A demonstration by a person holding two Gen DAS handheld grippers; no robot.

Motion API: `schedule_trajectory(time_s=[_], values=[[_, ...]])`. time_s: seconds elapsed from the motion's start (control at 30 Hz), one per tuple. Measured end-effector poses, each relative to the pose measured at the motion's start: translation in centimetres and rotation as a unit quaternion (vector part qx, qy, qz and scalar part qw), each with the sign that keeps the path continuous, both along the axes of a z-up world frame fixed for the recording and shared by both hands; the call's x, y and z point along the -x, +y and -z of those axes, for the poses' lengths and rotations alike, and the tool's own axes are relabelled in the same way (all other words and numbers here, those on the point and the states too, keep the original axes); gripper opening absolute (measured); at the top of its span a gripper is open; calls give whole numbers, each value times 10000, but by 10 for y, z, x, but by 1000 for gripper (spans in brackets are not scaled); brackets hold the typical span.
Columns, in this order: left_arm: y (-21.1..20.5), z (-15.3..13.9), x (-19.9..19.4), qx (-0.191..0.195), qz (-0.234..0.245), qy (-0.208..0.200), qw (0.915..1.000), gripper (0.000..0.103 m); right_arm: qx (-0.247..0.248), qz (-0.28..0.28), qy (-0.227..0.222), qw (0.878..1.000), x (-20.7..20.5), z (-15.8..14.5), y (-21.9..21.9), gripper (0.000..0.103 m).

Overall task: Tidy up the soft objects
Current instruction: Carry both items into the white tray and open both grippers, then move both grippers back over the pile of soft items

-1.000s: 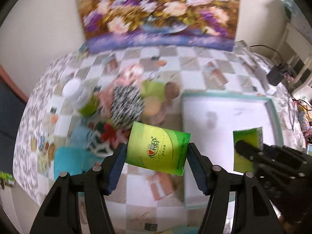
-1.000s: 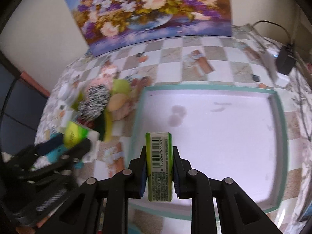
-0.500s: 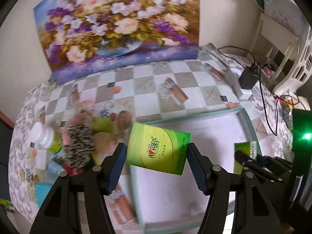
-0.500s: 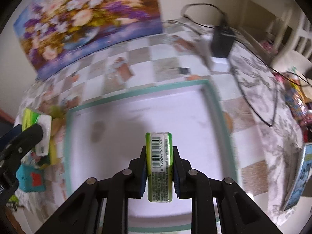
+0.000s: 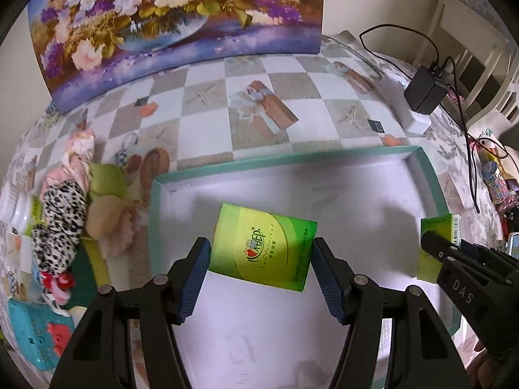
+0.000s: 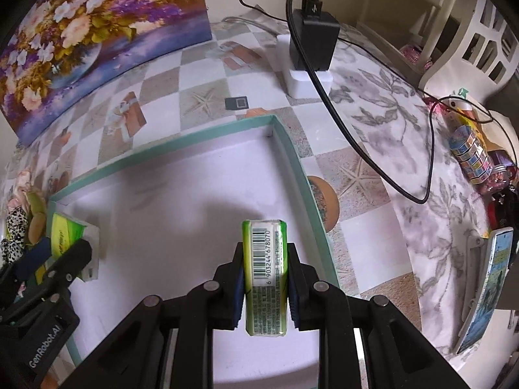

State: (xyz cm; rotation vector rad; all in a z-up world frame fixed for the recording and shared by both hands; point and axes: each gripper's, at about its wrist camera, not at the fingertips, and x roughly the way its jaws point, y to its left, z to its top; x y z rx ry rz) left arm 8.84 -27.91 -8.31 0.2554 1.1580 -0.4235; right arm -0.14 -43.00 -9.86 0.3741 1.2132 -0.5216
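The left gripper (image 5: 261, 259) clamps a green tissue pack (image 5: 263, 247) flat above the white tray (image 5: 162, 227). The right gripper (image 6: 264, 278) pinches a second pack (image 6: 265, 275) edge-on over the tray's right side. A heap of soft toys (image 5: 81, 207) left of the tray blurs together.

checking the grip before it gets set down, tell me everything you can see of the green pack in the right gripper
The green tissue pack is a slim soft packet in glossy green wrap. Its narrow white-labelled edge, with a barcode and fine print, faces the camera. It stands on edge, clamped across its thin sides by the right gripper jaws, over the white floor of the teal-rimmed tray, near its right wall.
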Motion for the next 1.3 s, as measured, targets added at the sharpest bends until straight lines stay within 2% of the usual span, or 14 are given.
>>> schedule_trajectory(time_s=[0.27,0.3,0.33,0.37,0.43,0.6,0.7,0.77,0.93,1.03,1.3], values=[[3,-6,1,230,-4,151,9996,67,-89,-63,21,9999,-1,0,3,28],[4,-7,0,253,-10,159,9996,71,-77,-90,20,9999,-2,-2,4,29],[4,-9,0,277,-18,157,9995,80,-67,-106,5,9999,-2,-4,5,34],[5,-11,1,303,-22,138,9994,83,-70,-109,-16,9999,-2,-6,6,43],[5,-15,2,321,-11,107,9994,85,-86,-98,-102,9999,-2,-11,7,53],[12,-24,0,459,-150,31,9988,95,-32,-107,-184,9998,-1,-22,9,60],[21,-29,-3,462,-352,-114,9982,96,28,-168,-165,9997,-1,-26,11,67],[27,-32,-5,435,-479,-246,9976,103,34,-199,-187,9996,-1,-28,12,79],[41,-36,-9,718,-557,-308,9954,103,189,-219,-235,9993,0,-31,16,103],[49,-42,-12,891,-679,-462,9926,103,203,-210,-347,9990,0,-35,18,103],[81,-55,-22,899,-948,-733,9887,103,143,-298,-518,9981,-5,-39,26,103]])
